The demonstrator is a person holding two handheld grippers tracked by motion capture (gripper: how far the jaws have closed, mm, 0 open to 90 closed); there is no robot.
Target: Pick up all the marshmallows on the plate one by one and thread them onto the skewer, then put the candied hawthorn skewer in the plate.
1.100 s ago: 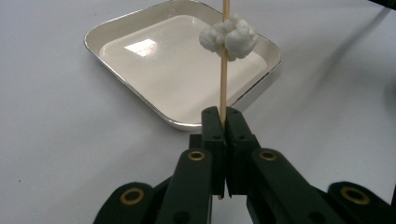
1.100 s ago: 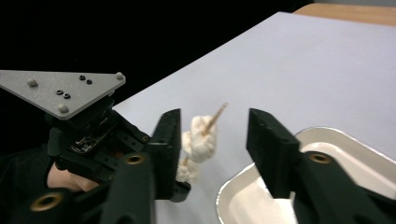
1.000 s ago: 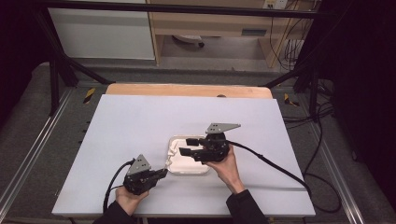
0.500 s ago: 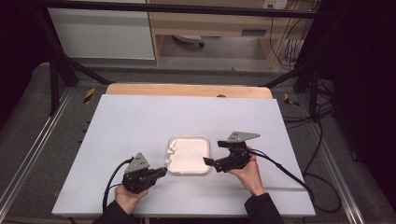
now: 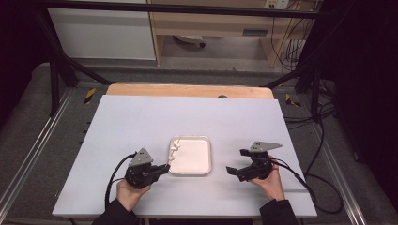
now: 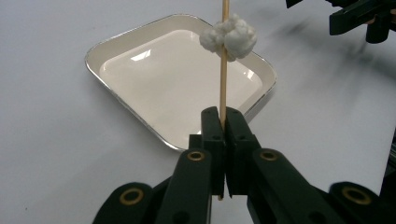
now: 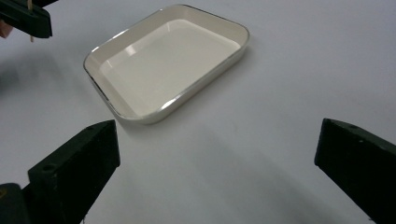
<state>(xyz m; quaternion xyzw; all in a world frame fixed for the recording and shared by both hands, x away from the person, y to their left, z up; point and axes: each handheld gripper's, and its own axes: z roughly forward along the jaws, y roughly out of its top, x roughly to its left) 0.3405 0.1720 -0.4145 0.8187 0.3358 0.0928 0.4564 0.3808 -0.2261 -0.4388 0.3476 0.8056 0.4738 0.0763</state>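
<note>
Skewer (image 6: 223, 70) clamped upright in left gripper (image 6: 222, 122).
Its long axis runs to frame top, over the tray (image 6: 116, 49); right gripper (image 7: 217, 158) jaws, just opened, stand apart, empty.

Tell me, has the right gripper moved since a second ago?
Yes. In the high view the right gripper was at the white tray; now it sits clear of the tray's right edge, nearer the person, jaws just opened with nothing between them.

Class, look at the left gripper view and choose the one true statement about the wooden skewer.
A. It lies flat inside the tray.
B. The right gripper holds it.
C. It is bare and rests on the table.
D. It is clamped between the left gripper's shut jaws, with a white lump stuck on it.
D: the left gripper is shut on the skewer, and the white lump sits on it above the tray.
</note>
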